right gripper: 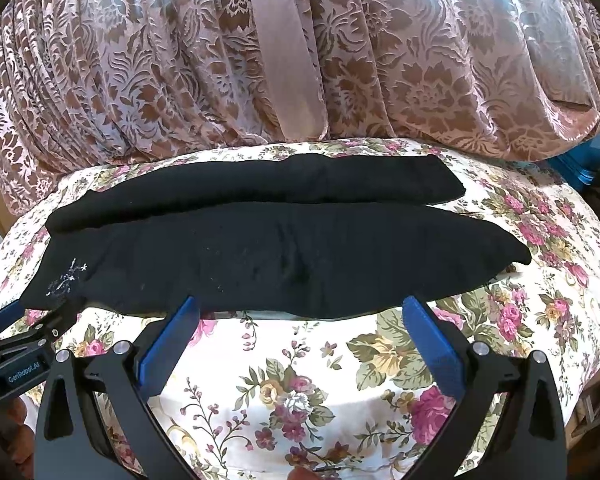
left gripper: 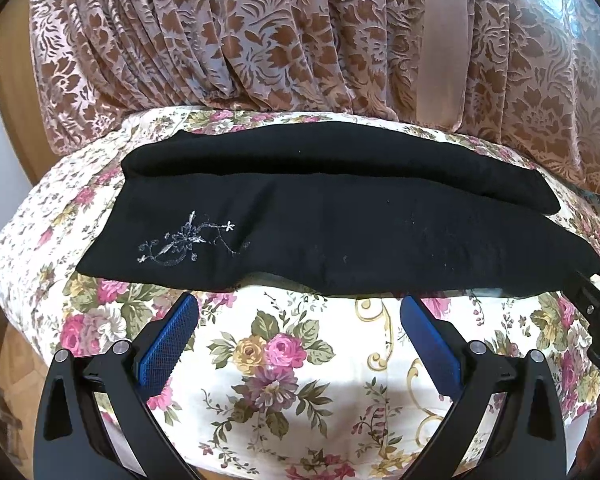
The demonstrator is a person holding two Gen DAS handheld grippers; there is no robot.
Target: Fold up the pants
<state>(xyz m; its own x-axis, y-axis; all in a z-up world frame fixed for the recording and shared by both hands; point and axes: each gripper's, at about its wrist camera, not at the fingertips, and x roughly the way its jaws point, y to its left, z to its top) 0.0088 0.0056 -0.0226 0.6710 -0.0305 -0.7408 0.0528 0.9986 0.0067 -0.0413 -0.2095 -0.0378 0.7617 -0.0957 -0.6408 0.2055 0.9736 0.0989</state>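
left gripper (left gripper: 299,306) held with jaws spread wide, nothing gripped | right gripper (right gripper: 299,306) likewise spread wide, empty | black pants (left gripper: 340,216) laid lengthwise across flowered bedspread (left gripper: 300,380), just beyond both fingertips | patterned curtain (left gripper: 260,40) hung behind

Blue object (right gripper: 584,164) half behind curtain (right gripper: 420,80) (unidentifiable); pants (right gripper: 284,256) embroidery tiny.

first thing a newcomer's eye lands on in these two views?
The black pants, laid out long across the floral sheet, with pale embroidery near their left end. Behind them hangs a brown patterned curtain. Both grippers, left and right, are open just short of the near edge, holding nothing.
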